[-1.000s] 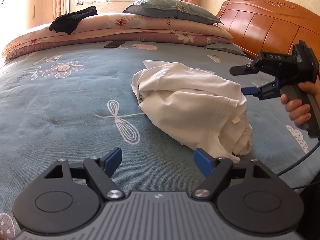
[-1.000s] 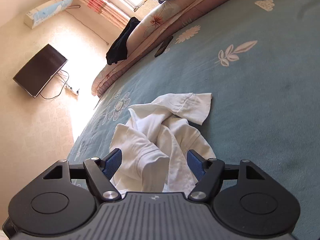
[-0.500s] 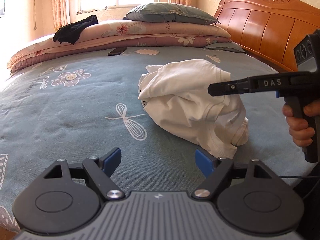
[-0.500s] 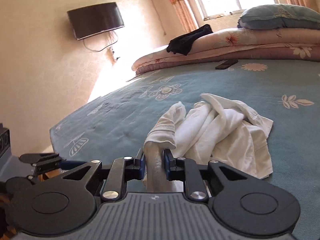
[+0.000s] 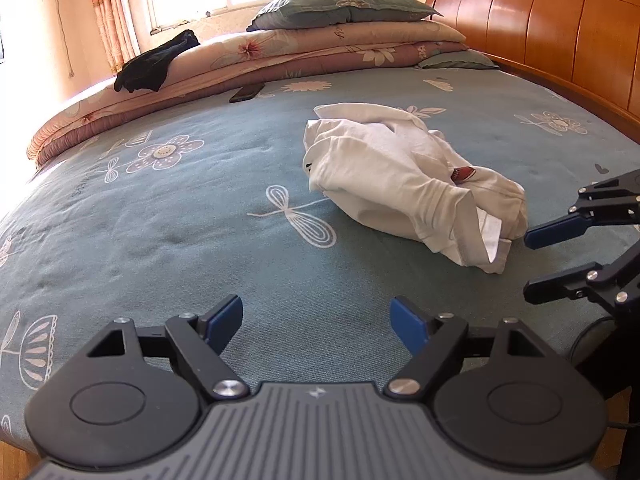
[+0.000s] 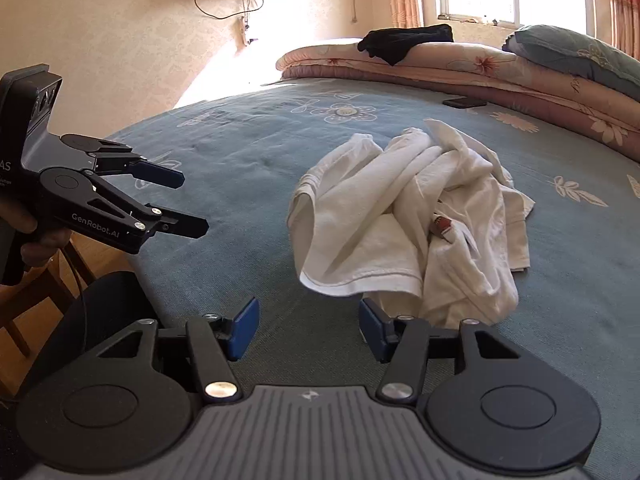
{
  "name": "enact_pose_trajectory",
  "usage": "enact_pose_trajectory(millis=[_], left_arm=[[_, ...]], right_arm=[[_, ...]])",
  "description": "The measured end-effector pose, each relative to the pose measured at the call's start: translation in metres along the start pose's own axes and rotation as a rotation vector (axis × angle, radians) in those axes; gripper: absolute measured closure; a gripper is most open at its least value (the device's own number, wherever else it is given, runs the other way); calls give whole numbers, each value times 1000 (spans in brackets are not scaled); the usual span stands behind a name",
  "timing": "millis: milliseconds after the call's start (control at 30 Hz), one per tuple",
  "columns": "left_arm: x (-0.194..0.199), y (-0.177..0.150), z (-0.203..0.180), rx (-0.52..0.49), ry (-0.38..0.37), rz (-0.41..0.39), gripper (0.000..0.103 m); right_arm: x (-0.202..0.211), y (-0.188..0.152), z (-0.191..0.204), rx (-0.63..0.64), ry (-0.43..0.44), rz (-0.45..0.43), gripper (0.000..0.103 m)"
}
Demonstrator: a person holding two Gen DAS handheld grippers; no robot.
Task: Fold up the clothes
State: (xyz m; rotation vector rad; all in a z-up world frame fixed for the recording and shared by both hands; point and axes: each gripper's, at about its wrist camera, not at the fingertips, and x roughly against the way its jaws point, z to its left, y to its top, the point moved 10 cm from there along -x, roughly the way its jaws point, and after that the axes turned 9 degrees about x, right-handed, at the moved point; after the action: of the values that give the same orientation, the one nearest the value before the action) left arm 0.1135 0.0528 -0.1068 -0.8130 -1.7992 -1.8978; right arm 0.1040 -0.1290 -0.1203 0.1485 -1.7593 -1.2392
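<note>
Both tools gape empty, crumpled white shirt (image 6: 404, 216) just ahead

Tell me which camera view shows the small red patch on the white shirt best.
The right wrist view: the red patch lies nearer and unhidden among the white shirt folds. The left wrist view shows it smaller, farther away.

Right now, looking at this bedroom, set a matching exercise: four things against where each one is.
Things:
1 white garment
2 black garment
3 phone
4 pillow

Places:
A draped over the folded quilts
B crumpled mid-bed on the sheet
C on top of the quilt stack, near the headboard
D flat on the sheet beside the quilts

Pairs: 1-B, 2-A, 3-D, 4-C
</note>
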Motion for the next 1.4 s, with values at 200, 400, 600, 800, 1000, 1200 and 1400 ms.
enact_pose_trajectory(millis=[200,400,600,800,1000,1200,1400], left_arm=[[0,17,-26,21,-81,-15,22],[-7,40,-50,238,-279,46,23],[-37,48,-53,390,-298,119,25],[-77,43,-51,539,-310,236,47],[-88,33,-48,568,-260,260,86],[-51,82,-16,588,-243,70,93],[-13,147,20,601,-247,-111,94]], right_arm=[[5,-47,-54,-43,-265,137,39],[-5,-76,-69,-119,-280,178,36],[-11,-75,-59,-103,-265,137,20],[-15,-78,-50,-75,-249,124,3],[-15,-79,-47,-71,-244,108,0],[-17,-80,-47,-65,-250,101,0],[-19,-80,-48,-73,-241,127,0]])
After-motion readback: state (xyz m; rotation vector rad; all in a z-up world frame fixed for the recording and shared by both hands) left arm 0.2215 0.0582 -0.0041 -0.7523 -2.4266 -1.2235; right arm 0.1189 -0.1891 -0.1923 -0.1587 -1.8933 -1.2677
